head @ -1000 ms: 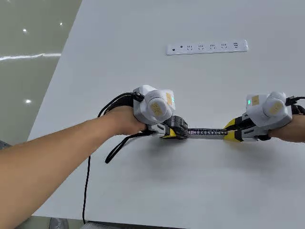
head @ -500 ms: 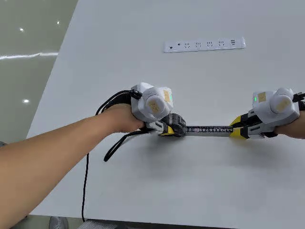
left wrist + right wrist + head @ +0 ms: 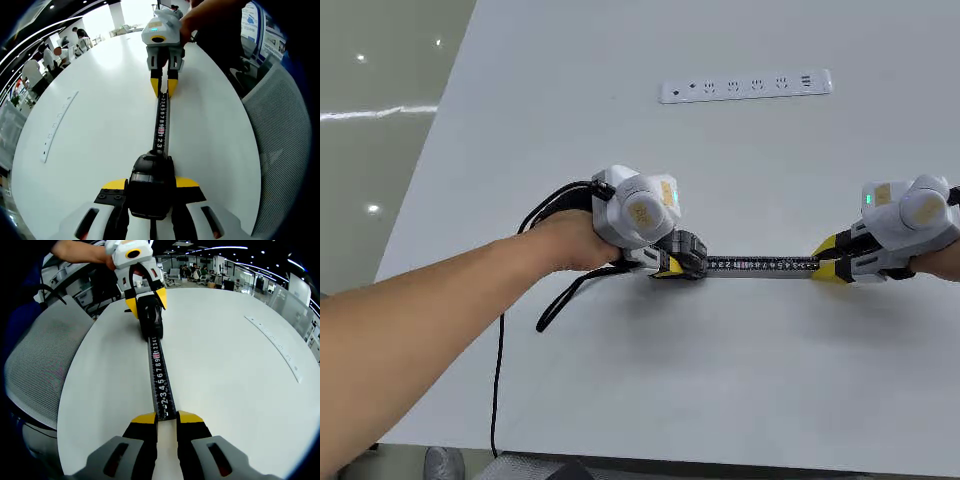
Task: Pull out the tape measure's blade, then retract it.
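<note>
White counter runs under the whole scene, with a glossy floor off its left side. Nearest the headset, the person's left forearm reaches in from the lower left, and a black cable trails from that hand over the counter's near edge. The left hand-held gripper has its yellow-tipped jaws closed on the sides of the tape measure, whose black and yellow case sits low on the counter. In the left gripper view the case is wedged between the two jaws.

From the case the blade runs straight out to the right, numbers facing up, low over the surface. Whether it touches the counter cannot be told. The right hand-held gripper has its jaws pinched almost together on the blade's end. The right gripper view shows the lowest numbers right at its yellow tips. Farther back, well apart from the tape, a white power strip lies flat on the counter.
</note>
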A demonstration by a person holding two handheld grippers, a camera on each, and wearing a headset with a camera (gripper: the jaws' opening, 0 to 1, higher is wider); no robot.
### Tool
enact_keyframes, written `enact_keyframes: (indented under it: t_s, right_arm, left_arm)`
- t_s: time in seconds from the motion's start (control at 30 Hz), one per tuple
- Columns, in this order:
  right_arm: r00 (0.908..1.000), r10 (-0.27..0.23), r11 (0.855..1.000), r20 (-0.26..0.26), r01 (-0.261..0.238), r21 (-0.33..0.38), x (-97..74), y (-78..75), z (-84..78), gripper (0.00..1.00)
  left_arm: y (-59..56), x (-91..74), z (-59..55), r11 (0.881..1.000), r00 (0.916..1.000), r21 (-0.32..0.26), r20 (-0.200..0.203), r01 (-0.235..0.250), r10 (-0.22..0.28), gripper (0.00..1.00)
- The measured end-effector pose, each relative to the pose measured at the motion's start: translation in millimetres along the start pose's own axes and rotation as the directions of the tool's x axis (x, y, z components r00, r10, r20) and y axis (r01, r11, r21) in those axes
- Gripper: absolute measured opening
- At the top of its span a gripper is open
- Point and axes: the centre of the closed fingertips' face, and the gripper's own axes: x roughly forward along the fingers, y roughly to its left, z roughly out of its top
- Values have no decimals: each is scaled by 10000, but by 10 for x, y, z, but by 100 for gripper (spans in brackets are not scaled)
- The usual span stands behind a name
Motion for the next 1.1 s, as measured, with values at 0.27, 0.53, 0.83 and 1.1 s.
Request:
enact_keyframes:
  t_s: [0.27,0.53,0.83,1.1]
  right_arm:
    - [9999,-72,10000,-113,71,-38,-63,-9,-77,9]
    - [9995,-169,9999,-273,168,-13,-177,-33,-210,9]
    - [9989,-254,9996,-385,258,84,-270,-54,-328,9]
    - [9985,-279,9995,-461,287,163,-323,-78,-398,9]
  left_arm:
    - [-2,-2,1,10000,10000,5,-9,2,-2,29]
    - [-1,-2,1,10000,10000,-3,-15,-12,12,29]
    - [-2,1,0,10000,10000,-9,-18,2,-2,29]
    - [-3,4,0,10000,10000,-8,-37,21,-21,29]
